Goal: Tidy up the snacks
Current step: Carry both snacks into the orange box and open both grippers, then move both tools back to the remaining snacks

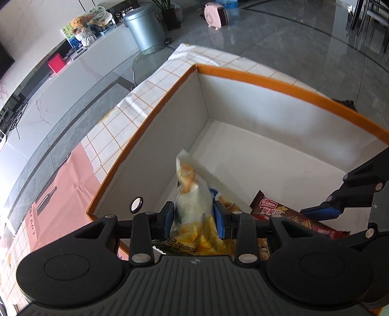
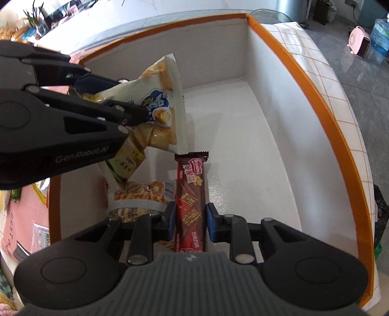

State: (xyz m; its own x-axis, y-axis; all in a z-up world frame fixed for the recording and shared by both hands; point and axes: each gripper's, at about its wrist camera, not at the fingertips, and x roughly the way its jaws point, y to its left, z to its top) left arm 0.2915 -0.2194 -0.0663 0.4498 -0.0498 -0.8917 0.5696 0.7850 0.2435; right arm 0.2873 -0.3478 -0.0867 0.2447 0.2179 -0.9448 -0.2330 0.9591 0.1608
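My left gripper (image 1: 193,218) is shut on a yellow and white chip bag (image 1: 192,201) and holds it inside the orange-rimmed white box (image 1: 279,83). The bag also shows in the right wrist view (image 2: 163,107), with the left gripper (image 2: 131,99) clamped on it. My right gripper (image 2: 190,220) is shut on a brown wafer bar (image 2: 190,194) low in the box (image 2: 323,121). The bar also shows in the left wrist view (image 1: 291,216). A popcorn-print snack packet (image 2: 143,194) lies on the box floor beside the bar, under the chip bag.
The box stands on a grid-pattern tablecloth (image 1: 145,97). A pink mat (image 1: 68,184) lies left of the box. The far half of the box floor (image 2: 243,121) is bare. A grey bin (image 1: 145,26) and a pink heater (image 1: 216,14) stand on the floor beyond.
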